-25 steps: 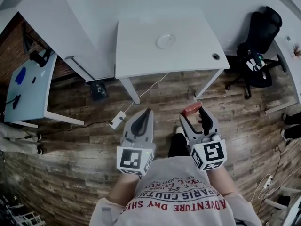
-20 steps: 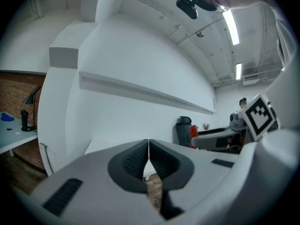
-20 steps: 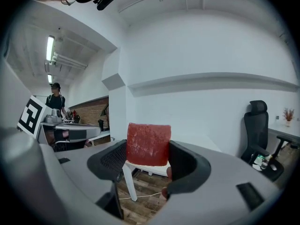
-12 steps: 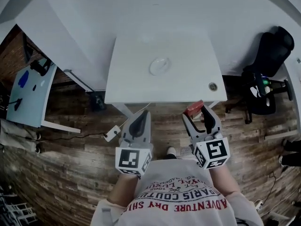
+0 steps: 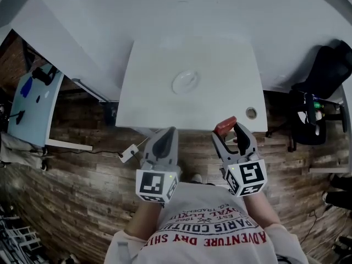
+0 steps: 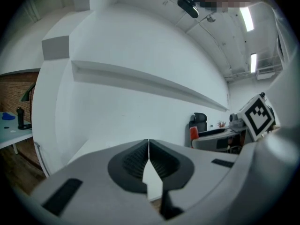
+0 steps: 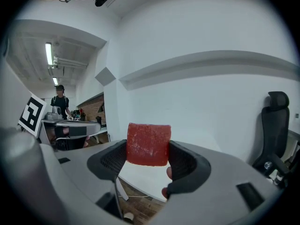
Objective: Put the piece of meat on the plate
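A red piece of meat point(image 7: 148, 144) is clamped between the jaws of my right gripper point(image 5: 229, 132), which is shut on it. In the head view the meat point(image 5: 225, 126) hangs just over the near edge of the white table point(image 5: 220, 54). A small white plate point(image 5: 186, 82) sits near the middle of that table, ahead and left of the meat. My left gripper point(image 5: 164, 139) is shut with nothing in it, just short of the table's near edge; its jaws point(image 6: 148, 159) meet in a thin line.
A round cable hole point(image 5: 251, 113) lies in the table's near right corner. A black office chair point(image 5: 324, 76) stands to the right. A second light desk point(image 5: 30, 106) with small items is at the left. White power strip point(image 5: 127, 153) and cable lie on the wooden floor.
The table and plate have come nearer in the head view as I stepped forward. Both grippers now reach the table's near edge, the meat still held in the right one.
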